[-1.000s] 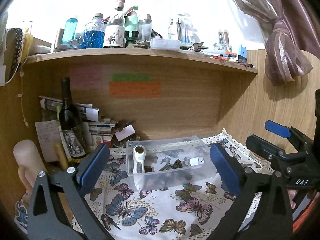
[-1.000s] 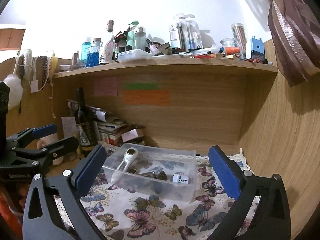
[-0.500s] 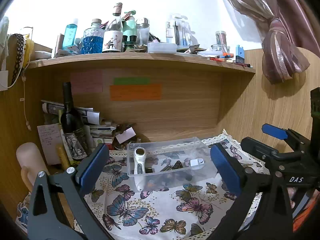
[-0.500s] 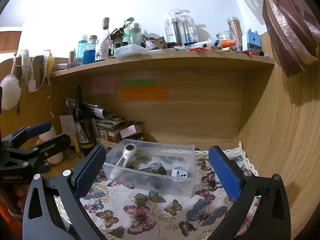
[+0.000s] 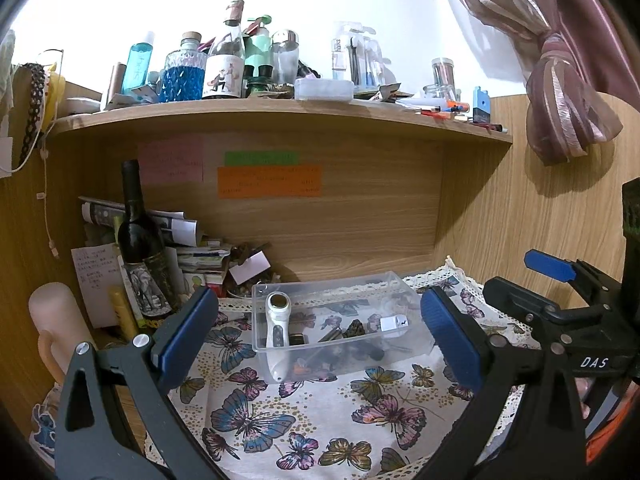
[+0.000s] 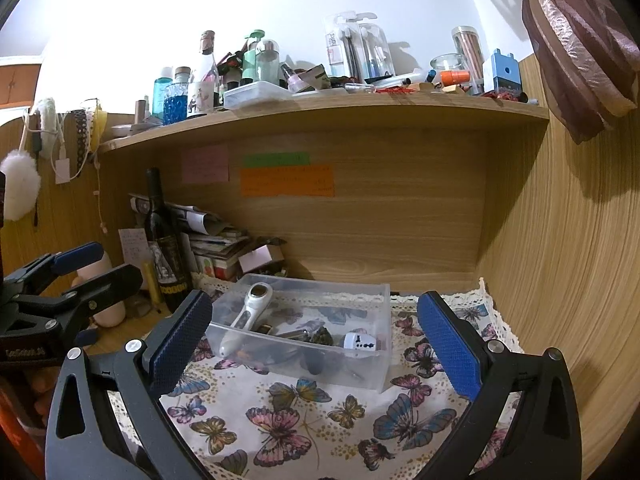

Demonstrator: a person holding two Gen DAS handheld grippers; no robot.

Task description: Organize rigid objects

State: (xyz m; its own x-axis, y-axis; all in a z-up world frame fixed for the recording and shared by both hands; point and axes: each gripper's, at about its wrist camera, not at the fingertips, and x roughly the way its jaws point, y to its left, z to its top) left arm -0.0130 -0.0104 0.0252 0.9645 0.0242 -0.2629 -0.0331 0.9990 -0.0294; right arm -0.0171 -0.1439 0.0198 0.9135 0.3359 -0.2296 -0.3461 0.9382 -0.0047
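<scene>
Through my left wrist camera, my left gripper (image 5: 318,332) hangs over the butterfly-print cloth (image 5: 280,420) on the surface, its blue-padded fingers (image 5: 186,330) spread wide and holding nothing. Straight ahead at 12 o'clock, between the finger pads, sits the clear plastic bin (image 5: 340,320), resting on the cloth. Inside it a white handheld device (image 5: 277,332) leans against the left wall, with a small white cube (image 5: 394,324) toward the right and a heap of small dark bits between them that I cannot make out. At 10 o'clock a dark wine bottle (image 5: 138,240) stands upright in front of a stack of papers (image 5: 188,248). A pale pink mug (image 5: 56,328) sits at 9 o'clock. My right gripper (image 5: 568,320) shows at 3 o'clock, apart from the bin.

Through my right wrist camera, my right gripper (image 6: 314,338) also stands fully open and empty above the cloth. The bin (image 6: 304,312) lies at 12 o'clock, just beyond the fingertips and not touched by them. The white device (image 6: 246,316) is propped at the bin's left end, and a white plug adapter (image 6: 360,344) rests near its front right corner. The wine bottle (image 6: 164,248) stands at 10 o'clock. My left gripper (image 6: 68,280) appears at 9 o'clock, well clear of the bin. The shelf (image 6: 320,110) above carries crowded bottles and jars.
</scene>
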